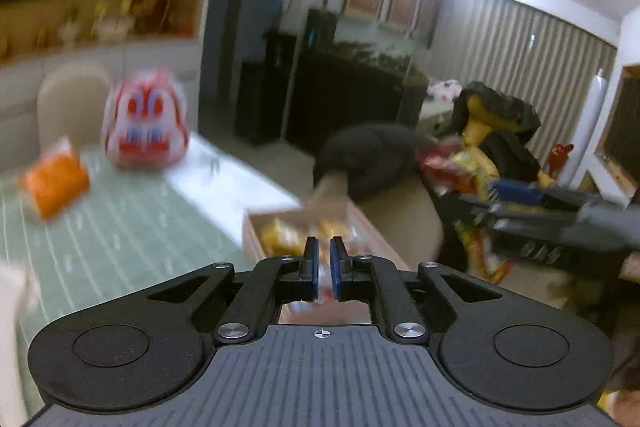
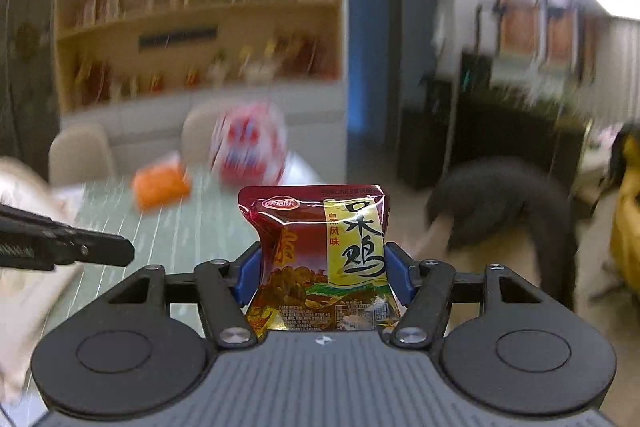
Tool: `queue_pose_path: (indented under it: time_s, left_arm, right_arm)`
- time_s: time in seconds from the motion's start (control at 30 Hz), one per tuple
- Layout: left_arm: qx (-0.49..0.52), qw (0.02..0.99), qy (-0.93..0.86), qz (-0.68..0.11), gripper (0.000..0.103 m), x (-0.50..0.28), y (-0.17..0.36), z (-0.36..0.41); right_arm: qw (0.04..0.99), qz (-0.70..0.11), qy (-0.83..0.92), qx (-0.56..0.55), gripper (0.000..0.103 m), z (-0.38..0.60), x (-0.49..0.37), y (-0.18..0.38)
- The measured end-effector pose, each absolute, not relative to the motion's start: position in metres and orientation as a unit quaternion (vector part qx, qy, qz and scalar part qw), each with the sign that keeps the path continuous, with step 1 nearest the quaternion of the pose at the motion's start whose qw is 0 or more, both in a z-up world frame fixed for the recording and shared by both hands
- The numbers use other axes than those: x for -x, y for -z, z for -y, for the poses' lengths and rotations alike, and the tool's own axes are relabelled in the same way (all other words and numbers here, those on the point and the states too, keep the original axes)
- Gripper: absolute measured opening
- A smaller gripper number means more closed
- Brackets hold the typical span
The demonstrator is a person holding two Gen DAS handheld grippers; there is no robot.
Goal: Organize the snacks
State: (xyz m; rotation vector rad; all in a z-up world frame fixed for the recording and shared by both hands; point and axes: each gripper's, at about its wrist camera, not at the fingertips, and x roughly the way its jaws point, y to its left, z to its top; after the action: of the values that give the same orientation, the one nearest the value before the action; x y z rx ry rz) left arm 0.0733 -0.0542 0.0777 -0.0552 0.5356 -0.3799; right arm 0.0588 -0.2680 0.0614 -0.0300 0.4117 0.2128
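Right gripper (image 2: 322, 267) fingers clamp a snack packet (image 2: 320, 259); left gripper (image 1: 324, 267) (empty) nearly closed.

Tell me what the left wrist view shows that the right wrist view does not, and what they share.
Only the left wrist view shows the shallow wooden box holding yellow snack packets, and the left claw nearly closed on nothing. Only the right wrist view shows the front of the dark red and yellow snack packet, gripped upright by the right claw. Both show the blurred orange packet, the red and white bag and the pale green tablecloth.
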Motion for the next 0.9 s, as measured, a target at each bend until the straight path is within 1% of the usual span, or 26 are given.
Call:
queue_pose_path:
  time_s: [0.07, 0.13, 0.3, 0.37, 0.43, 0.53, 0.57, 0.6, 0.63, 0.67, 0.77, 0.9]
  left_arm:
    - [0.02, 0.945, 0.176, -0.276, 0.01, -0.094, -0.066, 0.06]
    - [0.017, 0.937, 0.163, -0.309, 0.01, -0.107, -0.041, 0.061]
    - [0.086, 0.89, 0.161, -0.418, 0.009, -0.119, 0.028, 0.044]
    - [0.109, 0.872, 0.148, -0.453, 0.009, -0.125, 0.047, 0.042]
    - [0.132, 0.862, 0.142, -0.469, 0.009, -0.13, 0.058, 0.041]
    - [0.155, 0.856, 0.149, -0.471, 0.01, -0.131, 0.063, 0.041]
    - [0.159, 0.855, 0.152, -0.47, 0.012, -0.131, 0.064, 0.041]
    - [0.159, 0.855, 0.154, -0.469, 0.013, -0.13, 0.065, 0.042]
    - [0.158, 0.855, 0.155, -0.469, 0.014, -0.13, 0.066, 0.042]
    - [0.157, 0.855, 0.155, -0.47, 0.014, -0.128, 0.067, 0.044]
    - [0.157, 0.85, 0.159, -0.476, 0.014, -0.122, 0.074, 0.043]
    - [0.157, 0.846, 0.146, -0.488, 0.014, -0.117, 0.08, 0.041]
  right_arm:
    - [0.975, -0.196, -0.101, 0.019, 0.064, 0.269, -0.074, -0.076]
    - [0.97, -0.219, -0.11, 0.011, 0.064, 0.27, -0.093, -0.067]
    - [0.935, -0.337, -0.107, -0.006, 0.064, 0.272, -0.115, 0.012]
    - [0.927, -0.363, -0.097, -0.001, 0.064, 0.272, -0.124, 0.029]
    - [0.927, -0.364, -0.088, 0.003, 0.064, 0.273, -0.135, 0.029]
    - [0.938, -0.336, -0.08, -0.009, 0.065, 0.277, -0.163, 0.019]
    - [0.943, -0.325, -0.077, -0.017, 0.068, 0.278, -0.174, 0.016]
    - [0.946, -0.313, -0.079, -0.027, 0.078, 0.28, -0.186, 0.014]
    - [0.947, -0.307, -0.084, -0.033, 0.081, 0.28, -0.197, 0.016]
    - [0.946, -0.309, -0.094, -0.035, 0.082, 0.281, -0.211, 0.018]
    - [0.936, -0.338, -0.097, -0.026, 0.082, 0.276, -0.235, 0.025]
    - [0.935, -0.341, -0.094, -0.01, 0.082, 0.277, -0.21, 0.027]
